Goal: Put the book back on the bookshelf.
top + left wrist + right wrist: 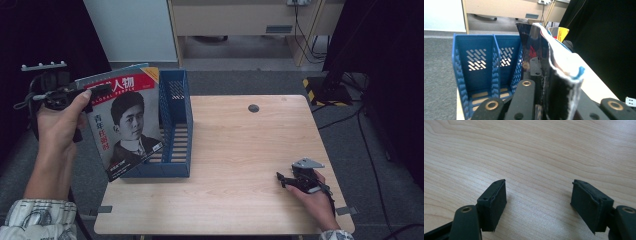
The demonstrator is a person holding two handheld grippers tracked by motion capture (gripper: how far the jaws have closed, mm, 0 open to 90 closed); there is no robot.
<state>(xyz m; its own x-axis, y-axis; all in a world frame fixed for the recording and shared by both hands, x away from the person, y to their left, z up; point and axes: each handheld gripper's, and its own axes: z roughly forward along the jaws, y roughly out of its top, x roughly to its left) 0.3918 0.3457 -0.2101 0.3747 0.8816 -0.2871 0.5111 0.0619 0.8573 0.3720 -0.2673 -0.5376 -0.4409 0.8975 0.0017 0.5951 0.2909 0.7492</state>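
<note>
Left tool (102,89) clamps the magazine (127,122) by its top edge, hanging it tilted at the blue file rack's (177,127) left side. Floppy pages could snag the rack wall or slip free. Right tool (286,179) rests wide apart, empty, on the surface (240,150).

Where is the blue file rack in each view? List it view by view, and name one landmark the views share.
High view: the blue file rack stands at the table's left edge, partly behind the magazine held by the left gripper.
Left gripper view: the rack sits left of centre, the magazine clamped beside it.
Right gripper view: not in it.
Shared landmark: the wooden table.
</note>
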